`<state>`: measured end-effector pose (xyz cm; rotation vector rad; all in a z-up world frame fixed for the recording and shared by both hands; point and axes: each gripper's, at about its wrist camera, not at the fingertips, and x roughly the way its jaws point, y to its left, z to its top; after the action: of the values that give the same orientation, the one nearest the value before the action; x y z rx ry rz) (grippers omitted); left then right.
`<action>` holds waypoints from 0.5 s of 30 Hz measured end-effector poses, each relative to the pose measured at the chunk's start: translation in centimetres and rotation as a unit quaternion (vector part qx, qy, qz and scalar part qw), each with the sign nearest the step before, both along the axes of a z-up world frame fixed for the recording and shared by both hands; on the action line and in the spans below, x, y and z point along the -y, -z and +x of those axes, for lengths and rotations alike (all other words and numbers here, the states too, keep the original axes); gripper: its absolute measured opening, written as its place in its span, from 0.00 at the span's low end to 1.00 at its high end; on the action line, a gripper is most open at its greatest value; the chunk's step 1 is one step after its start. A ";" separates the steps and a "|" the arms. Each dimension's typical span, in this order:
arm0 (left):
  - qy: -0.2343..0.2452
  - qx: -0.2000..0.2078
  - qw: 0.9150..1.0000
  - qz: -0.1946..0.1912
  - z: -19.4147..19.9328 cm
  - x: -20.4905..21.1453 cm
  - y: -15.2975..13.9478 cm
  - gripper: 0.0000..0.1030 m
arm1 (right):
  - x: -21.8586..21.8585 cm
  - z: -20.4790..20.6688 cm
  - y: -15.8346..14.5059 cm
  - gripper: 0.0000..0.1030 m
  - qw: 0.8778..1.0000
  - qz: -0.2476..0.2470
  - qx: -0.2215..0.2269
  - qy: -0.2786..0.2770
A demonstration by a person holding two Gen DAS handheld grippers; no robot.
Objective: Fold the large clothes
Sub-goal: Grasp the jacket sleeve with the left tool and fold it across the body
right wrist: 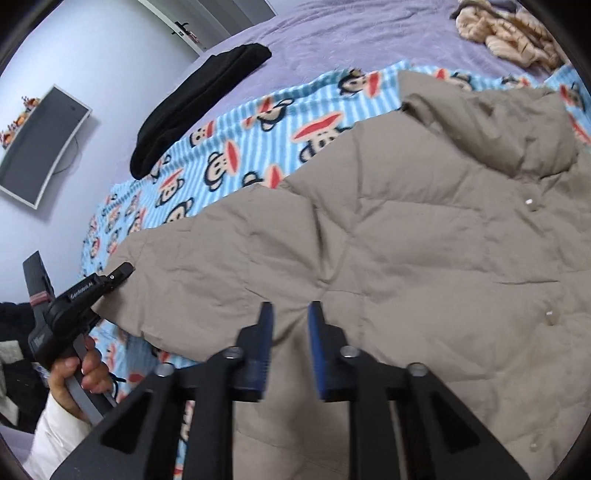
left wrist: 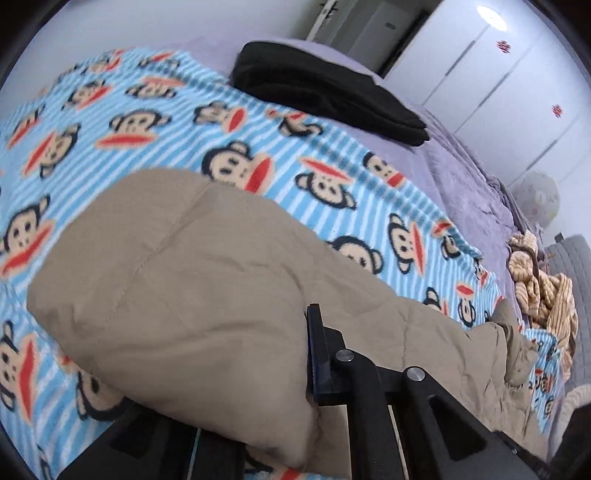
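Observation:
A beige quilted coat (right wrist: 406, 258) lies spread on a blue striped monkey-print blanket (right wrist: 221, 147), its collar toward the upper right and snap buttons (right wrist: 529, 202) down its front. My left gripper (right wrist: 120, 274), held by a hand (right wrist: 85, 369), is at the coat's left corner. In the left wrist view the coat (left wrist: 184, 277) bunches between the fingers of the left gripper (left wrist: 291, 332), which is shut on the fabric; one finger is hidden under the cloth. My right gripper (right wrist: 290, 314) hovers over the coat's lower middle, open by a narrow gap, with nothing in it.
The blanket lies on a purple bedspread (right wrist: 351, 37). A folded black garment (right wrist: 199, 103) rests at the blanket's far edge. A crumpled striped beige garment (right wrist: 509, 33) sits at the upper right. A monitor (right wrist: 40, 144) is at the left wall and white wardrobes (left wrist: 498, 74) stand beyond the bed.

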<state>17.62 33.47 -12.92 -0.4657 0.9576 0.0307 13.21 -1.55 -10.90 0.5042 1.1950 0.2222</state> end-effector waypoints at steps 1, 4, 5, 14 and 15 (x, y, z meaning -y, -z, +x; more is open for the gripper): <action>0.015 0.017 1.000 0.010 -0.3 0.6 -1.4 0.12 | -0.5 0.6 0.7 0.14 1.000 0.022 -0.005 0.004; 0.057 0.066 0.996 0.030 -1.4 2.6 -5.4 0.12 | -1.8 1.7 2.9 0.14 0.999 0.042 -0.020 0.007; 0.073 0.081 0.993 0.035 -1.7 3.5 -6.7 0.12 | -2.2 1.9 3.9 0.14 0.998 0.054 -0.029 0.004; 0.238 0.144 0.960 0.038 -2.4 20.5 -12.3 0.12 | -0.3 0.5 5.9 0.13 0.991 0.117 -0.067 -0.022; 0.255 0.143 0.956 0.037 -2.5 22.9 -12.4 0.12 | 1.6 -0.3 5.2 0.13 0.991 0.115 -0.061 -0.014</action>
<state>15.08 10.56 -0.50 -0.1370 0.7645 -0.4555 12.91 -3.10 -16.06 0.7109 1.3035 0.3591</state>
